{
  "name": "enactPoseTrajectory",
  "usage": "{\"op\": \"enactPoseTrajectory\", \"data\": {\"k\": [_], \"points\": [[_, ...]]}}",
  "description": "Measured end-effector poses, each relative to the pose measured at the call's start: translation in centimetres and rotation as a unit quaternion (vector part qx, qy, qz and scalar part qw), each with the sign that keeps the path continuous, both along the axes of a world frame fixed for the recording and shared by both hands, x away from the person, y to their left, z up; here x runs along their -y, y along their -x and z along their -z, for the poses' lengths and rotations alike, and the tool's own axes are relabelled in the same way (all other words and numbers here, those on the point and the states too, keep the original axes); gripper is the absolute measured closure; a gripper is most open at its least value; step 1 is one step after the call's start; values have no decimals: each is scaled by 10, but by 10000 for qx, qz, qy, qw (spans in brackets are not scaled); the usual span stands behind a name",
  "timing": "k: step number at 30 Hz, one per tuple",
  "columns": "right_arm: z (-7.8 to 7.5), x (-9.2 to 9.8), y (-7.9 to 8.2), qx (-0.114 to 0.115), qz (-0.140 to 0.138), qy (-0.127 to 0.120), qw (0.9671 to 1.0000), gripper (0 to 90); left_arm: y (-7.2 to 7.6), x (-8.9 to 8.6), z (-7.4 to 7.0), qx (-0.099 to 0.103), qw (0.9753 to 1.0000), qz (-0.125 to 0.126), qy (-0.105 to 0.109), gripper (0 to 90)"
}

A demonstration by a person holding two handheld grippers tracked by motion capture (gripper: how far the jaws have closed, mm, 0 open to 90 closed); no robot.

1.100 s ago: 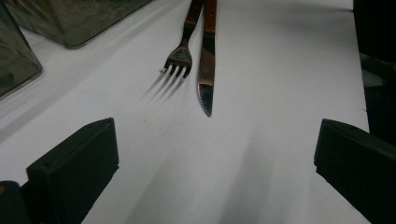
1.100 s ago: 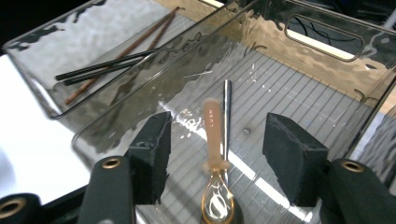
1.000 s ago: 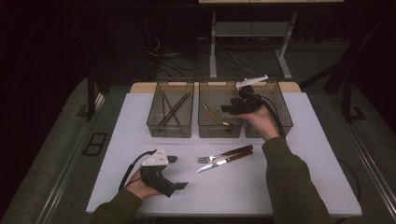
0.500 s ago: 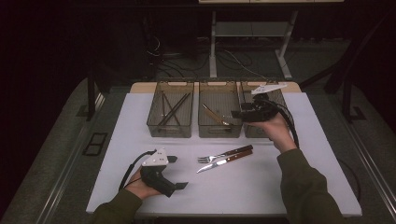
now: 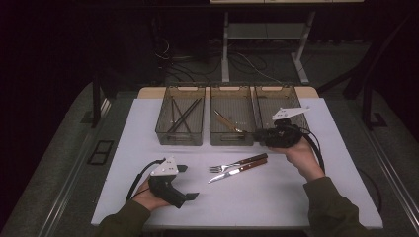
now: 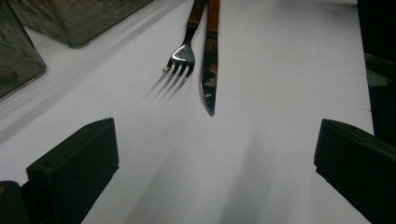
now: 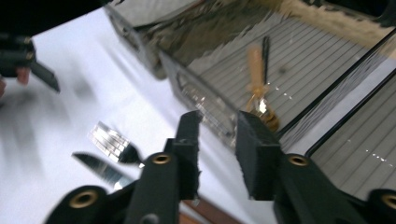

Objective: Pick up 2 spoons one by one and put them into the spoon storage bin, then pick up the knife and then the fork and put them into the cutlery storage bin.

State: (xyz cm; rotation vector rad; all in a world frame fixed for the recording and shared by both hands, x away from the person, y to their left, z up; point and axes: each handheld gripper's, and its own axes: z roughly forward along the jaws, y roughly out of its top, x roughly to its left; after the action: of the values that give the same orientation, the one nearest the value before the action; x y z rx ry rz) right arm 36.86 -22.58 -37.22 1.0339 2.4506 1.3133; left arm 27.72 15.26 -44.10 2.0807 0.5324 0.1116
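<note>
The person is wearing olive-green long sleeves, cuffs ending at the wrists. The left gripper (image 5: 187,181) is showing a black pistol-shaped body, a grey three-cornered plate on top and a black cable looping from its rear. The right gripper (image 5: 258,138) is likewise black, carrying a pale three-cornered plate and trailing a thick black cable. Its blocky black fingers (image 7: 258,154) are sitting on arms studded with brass-coloured rivets.
</note>
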Motion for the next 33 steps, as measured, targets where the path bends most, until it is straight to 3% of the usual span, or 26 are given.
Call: {"op": "enactPoseTrajectory", "data": {"k": [10,16,28,33], "points": [[27,-2,20,-141,-301,148,9993,897,1,0,0,-9,10000,-11,-3,0],[36,-11,26,-218,-461,161,9986,899,1,0,0,8,10000,-5,-31,0],[49,-48,29,-271,-757,565,9952,900,0,0,0,9,10000,-21,-54,0],[58,-60,28,-286,-801,846,9928,900,1,0,0,10,10000,-22,-38,0]]}}
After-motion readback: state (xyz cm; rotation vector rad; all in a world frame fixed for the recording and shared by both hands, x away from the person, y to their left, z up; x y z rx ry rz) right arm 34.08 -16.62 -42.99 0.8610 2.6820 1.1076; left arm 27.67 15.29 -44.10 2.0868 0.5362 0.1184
